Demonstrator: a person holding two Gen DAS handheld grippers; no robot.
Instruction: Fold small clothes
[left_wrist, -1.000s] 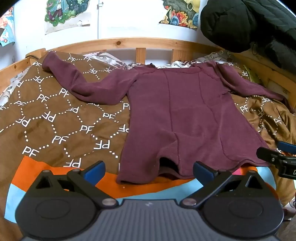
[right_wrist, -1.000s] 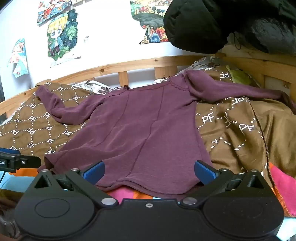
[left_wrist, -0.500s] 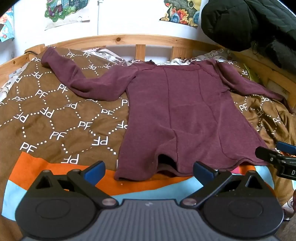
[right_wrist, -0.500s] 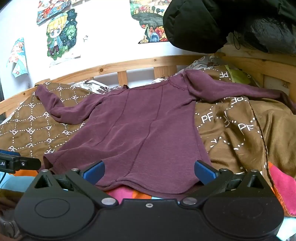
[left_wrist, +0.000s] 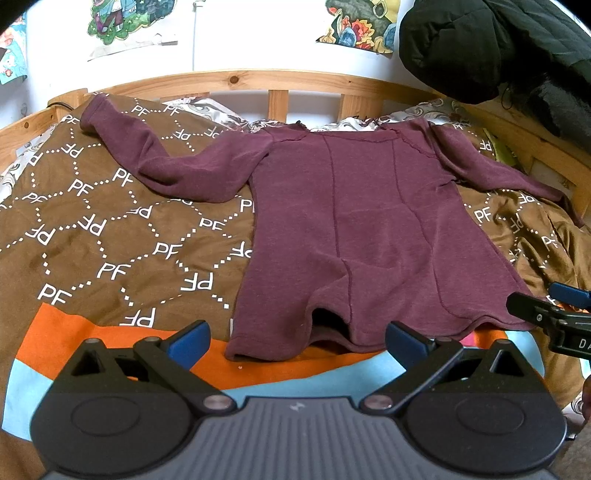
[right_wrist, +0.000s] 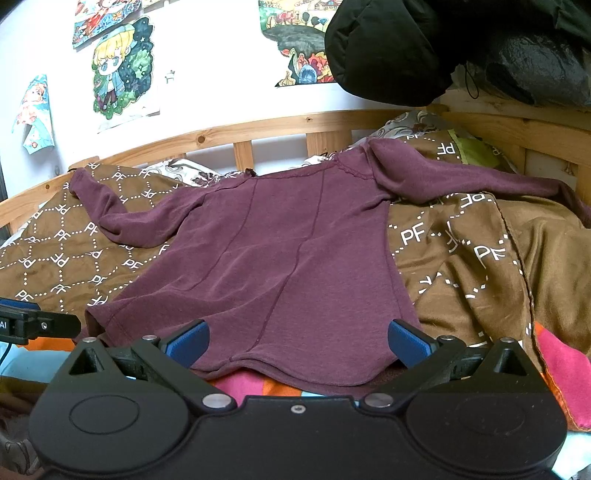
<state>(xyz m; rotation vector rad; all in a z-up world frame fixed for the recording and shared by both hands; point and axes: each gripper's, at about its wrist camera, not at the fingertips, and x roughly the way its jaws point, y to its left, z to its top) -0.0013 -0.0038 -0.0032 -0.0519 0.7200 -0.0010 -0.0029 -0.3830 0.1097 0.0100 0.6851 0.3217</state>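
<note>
Flatly, a maroon shirt (left_wrist: 369, 236) lay on the bed (left_wrist: 92, 240), hem at six o'clock, beyond the left gripper (left_wrist: 297, 341) and right gripper (right_wrist: 297, 341), both spread apart and empty.

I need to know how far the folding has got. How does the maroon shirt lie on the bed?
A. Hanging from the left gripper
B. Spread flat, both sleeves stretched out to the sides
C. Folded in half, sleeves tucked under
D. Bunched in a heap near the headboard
B: the shirt lies flat on the blanket with a sleeve out to each side, and both grippers, left and right, have their jaws open and hold nothing.
</note>
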